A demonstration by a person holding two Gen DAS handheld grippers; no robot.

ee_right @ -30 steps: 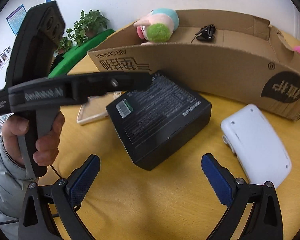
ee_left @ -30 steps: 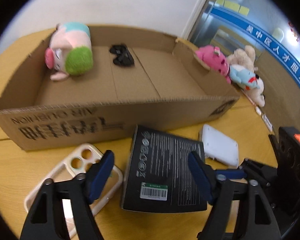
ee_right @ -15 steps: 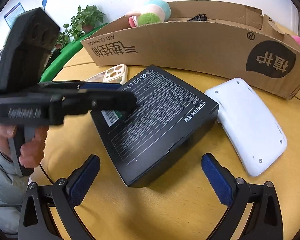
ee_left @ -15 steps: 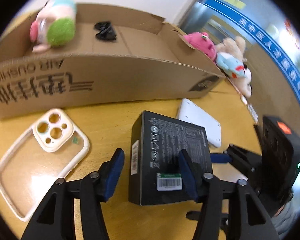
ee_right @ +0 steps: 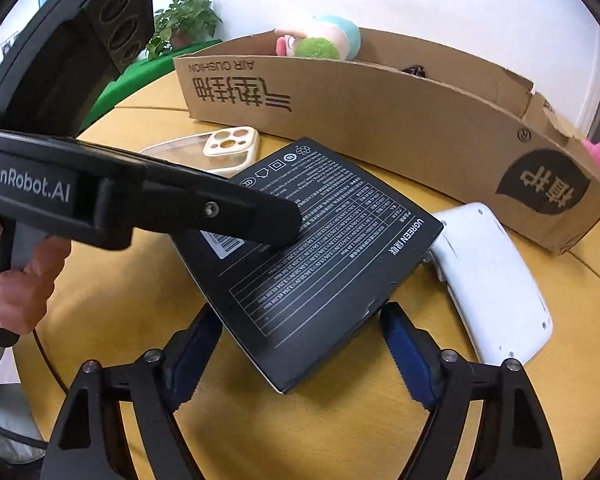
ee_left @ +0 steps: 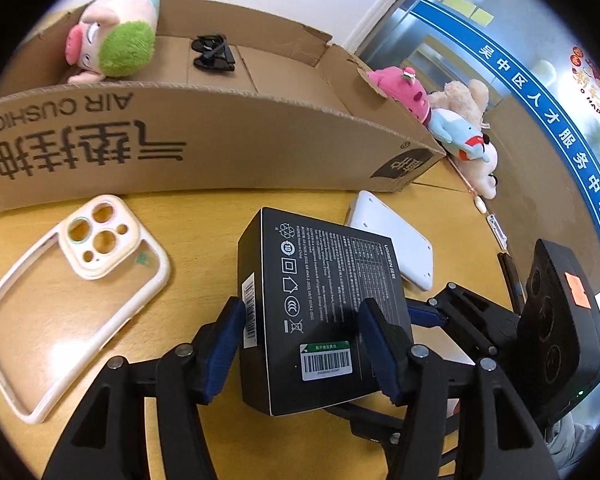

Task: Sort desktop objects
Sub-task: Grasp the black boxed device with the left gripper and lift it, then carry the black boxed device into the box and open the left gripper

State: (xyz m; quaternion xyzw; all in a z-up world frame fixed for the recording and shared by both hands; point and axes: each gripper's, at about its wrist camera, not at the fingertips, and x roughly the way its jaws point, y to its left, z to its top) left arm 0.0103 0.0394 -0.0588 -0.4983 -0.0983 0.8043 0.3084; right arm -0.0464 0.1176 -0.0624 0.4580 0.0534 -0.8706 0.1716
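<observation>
**Left tool point(ee_left: 302, 312) and right tool point(ee_right: 302, 316) are both working on the flat black carton point(ee_left: 324, 272) of printed card**

Left tool is clenching the black carton by one long edge. One blue pad is pressing on the side wall with the barcode strip, and the other is lying on the printed top face beside the green-and-white label. A person's hand point(ee_right: 24, 280) is wrapping around its grip. Right tool's jaws are closing with the near corner of the black carton between them. Its blue pads are sitting just beside the carton's edges and are not yet pressing on it.

The black carton is lying on the round yellow wooden desk point(ee_left: 204, 248), near its front. One far corner is overlapping a flat white plastic device with rounded corners point(ee_right: 496, 280). To the carton's left, apart from it, a cream-rimmed clear phone case point(ee_left: 100, 236) is lying on the desk.

Behind these, a long open brown corrugated cardboard box point(ee_left: 220, 140) with black lettering is standing across the desk. Inside it, a pink plush toy with a green fuzzy patch point(ee_left: 116, 36) is resting at the left end, and a small black object point(ee_left: 214, 54) is lying near the middle. Past the box's torn right end, a pile of pink, beige and blue plush toys point(ee_left: 452, 120) is sitting on the desk.
</observation>
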